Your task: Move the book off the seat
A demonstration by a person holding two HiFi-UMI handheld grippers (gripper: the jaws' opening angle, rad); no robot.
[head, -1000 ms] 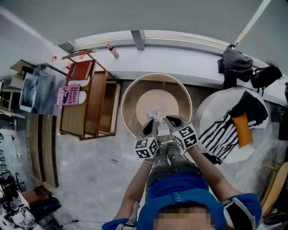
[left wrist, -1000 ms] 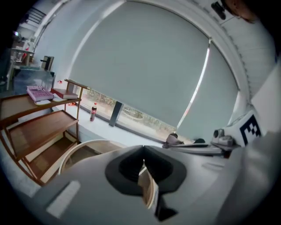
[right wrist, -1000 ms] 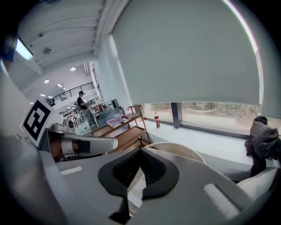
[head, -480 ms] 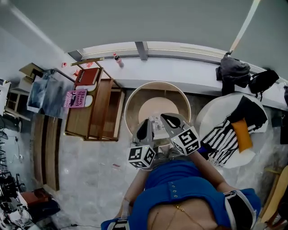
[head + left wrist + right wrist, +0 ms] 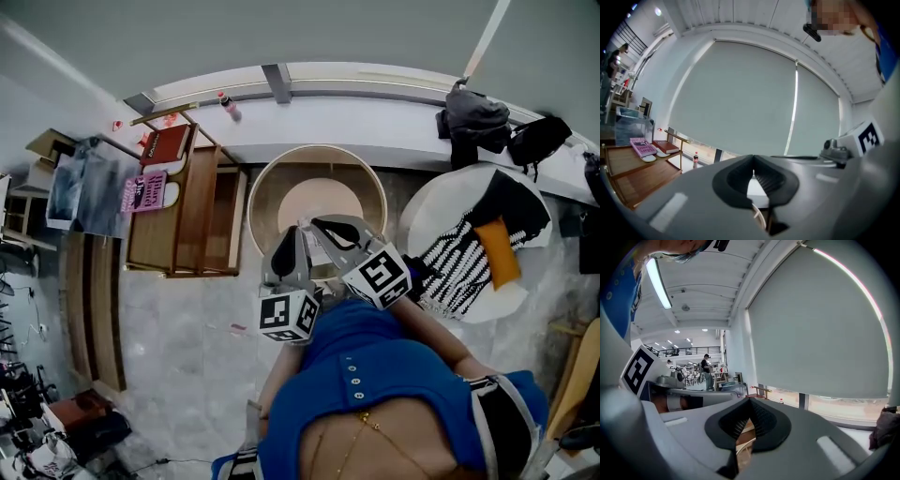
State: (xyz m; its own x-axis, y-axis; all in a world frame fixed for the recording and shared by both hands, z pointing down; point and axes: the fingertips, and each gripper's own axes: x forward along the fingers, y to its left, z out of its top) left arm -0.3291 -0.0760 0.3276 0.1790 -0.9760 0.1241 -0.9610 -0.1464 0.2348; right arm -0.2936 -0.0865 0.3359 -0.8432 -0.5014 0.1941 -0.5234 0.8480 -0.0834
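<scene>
Closest in, both claws sit tight against the person's blue top. The left gripper (image 5: 286, 262) has its jaws pressed together with nothing between them, and the right gripper (image 5: 336, 234) is the same: pads meeting, no load. Both are tipped up toward the window blind rather than down at any target. Just beyond and below them is the round tub chair (image 5: 258, 187), and no book shows on the visible part of its pale cushion. Now swing left, because that's where the action has to go. The slatted wooden seat frame (image 5: 197, 216) stands beside the tub chair on the person's left, and the books are at its far-left end. The pink book (image 5: 148, 194) is the nearer one, and the red book (image 5: 167, 145) lies just past it toward the sill. Each rests flat on a pale pad. Which of the two the task means I can't tell from here. Either way the target lies left and a little forward of both claws, so the left gripper looks the nearer tool by a clear margin. Each book's long side seems to run across the slats, pointing roughly toward the tub chair, so the short edge faces the reach. Farthest back, a small bottle (image 5: 228, 105) stands on the white sill.
</scene>
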